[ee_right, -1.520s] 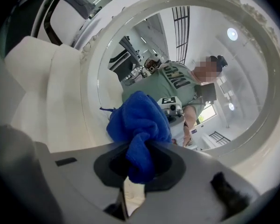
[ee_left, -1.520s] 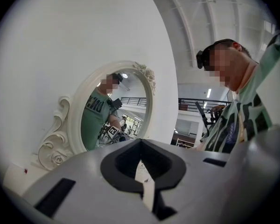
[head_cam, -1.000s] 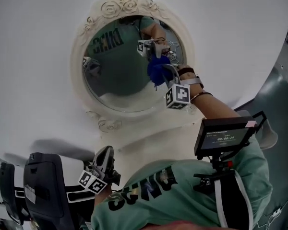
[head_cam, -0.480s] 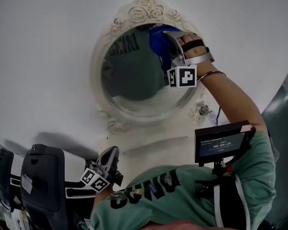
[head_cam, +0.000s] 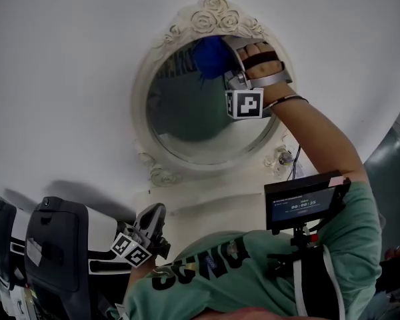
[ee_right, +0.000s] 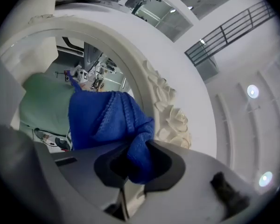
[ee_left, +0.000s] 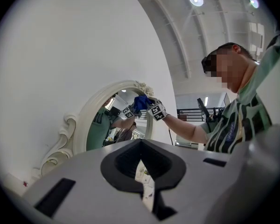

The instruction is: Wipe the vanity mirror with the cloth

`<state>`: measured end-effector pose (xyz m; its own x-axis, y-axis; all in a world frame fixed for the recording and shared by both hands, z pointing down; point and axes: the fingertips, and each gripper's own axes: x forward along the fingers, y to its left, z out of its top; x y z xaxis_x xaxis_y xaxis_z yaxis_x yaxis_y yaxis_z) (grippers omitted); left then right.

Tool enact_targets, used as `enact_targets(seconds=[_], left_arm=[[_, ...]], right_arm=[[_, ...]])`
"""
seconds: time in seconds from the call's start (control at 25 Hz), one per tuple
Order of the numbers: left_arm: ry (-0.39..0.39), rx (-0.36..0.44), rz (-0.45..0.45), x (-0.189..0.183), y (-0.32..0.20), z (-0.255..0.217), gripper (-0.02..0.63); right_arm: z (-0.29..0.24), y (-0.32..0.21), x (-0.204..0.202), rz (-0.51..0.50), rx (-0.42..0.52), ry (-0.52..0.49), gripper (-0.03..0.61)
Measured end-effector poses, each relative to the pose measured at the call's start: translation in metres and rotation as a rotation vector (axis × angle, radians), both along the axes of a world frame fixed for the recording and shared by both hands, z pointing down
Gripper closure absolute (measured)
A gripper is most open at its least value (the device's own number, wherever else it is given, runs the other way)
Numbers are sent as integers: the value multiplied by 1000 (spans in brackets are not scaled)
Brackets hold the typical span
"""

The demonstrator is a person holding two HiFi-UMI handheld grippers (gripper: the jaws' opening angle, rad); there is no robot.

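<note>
Blue cloth [ee_right: 107,118] is pinched between the fingers of the right gripper [ee_right: 137,164]. One fold runs down into the notch, and the rest is bunched ahead of the tips. In the right gripper view the bunch lies against the glass at the upper rim, and its reflection meets it there, so contact looks likely.

Head view: right gripper [head_cam: 235,79] is at about 1 o'clock on the vanity mirror [head_cam: 193,122]. Cloth [head_cam: 210,55] sits just under the rose carving [head_cam: 213,15], which crowns the frame [head_cam: 153,172] at 12 o'clock. The person's hand [head_cam: 260,62] is behind the gripper, with the forearm running off toward 5 o'clock.

Left gripper [ee_left: 142,171]: fingers are pressed together with only a thin slit between them and nothing held. It is idle at 7 o'clock of the head view [head_cam: 145,227], well apart from the mirror and pointed up at it. The mirror stands against a plain white wall [head_cam: 67,79]. A small monitor [head_cam: 305,202] rides on the person's chest.

Step in hand (judgement): wiping is under way, working the top edge of the glass. No streaks or wiped zone are readable in the glass, so progress cannot be gauged.

Next move (judgement):
- Sweep the cloth along the rim or down toward 6 o'clock.
- Keep the pinch firm and the pad flat on the glass.
- Keep the fingers clear of the raised carving, where the loose fold could snag.
- The lower half from 4 to 8 o'clock probably remains to be covered.
</note>
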<state>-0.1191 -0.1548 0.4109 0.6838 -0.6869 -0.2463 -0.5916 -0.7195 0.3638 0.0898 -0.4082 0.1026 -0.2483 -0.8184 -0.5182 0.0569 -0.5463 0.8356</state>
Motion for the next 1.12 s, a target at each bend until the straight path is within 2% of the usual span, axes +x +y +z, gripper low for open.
enact_targets(seconds=[0.24, 0.48, 0.68, 0.8, 1.0, 1.12], left_arm=[[-16, -24, 1, -8, -8, 13, 604], [-27, -51, 31, 0, -13, 22, 604], [-31, -71, 52, 9, -16, 30, 604], [-30, -90, 57, 13, -14, 36, 604], [-29, -127, 57, 15, -14, 47, 604], [-22, -159, 47, 11, -14, 59, 604]], right_arm=[[33, -17, 50, 103, -71, -90, 528], [98, -32, 106, 254, -134, -32, 528], [172, -37, 140, 369, -328, 28, 528], [225, -36, 153, 408, -466, 23, 528], [301, -35, 158, 429, -628, 15, 528], [349, -36, 157, 491, -736, 85, 528]])
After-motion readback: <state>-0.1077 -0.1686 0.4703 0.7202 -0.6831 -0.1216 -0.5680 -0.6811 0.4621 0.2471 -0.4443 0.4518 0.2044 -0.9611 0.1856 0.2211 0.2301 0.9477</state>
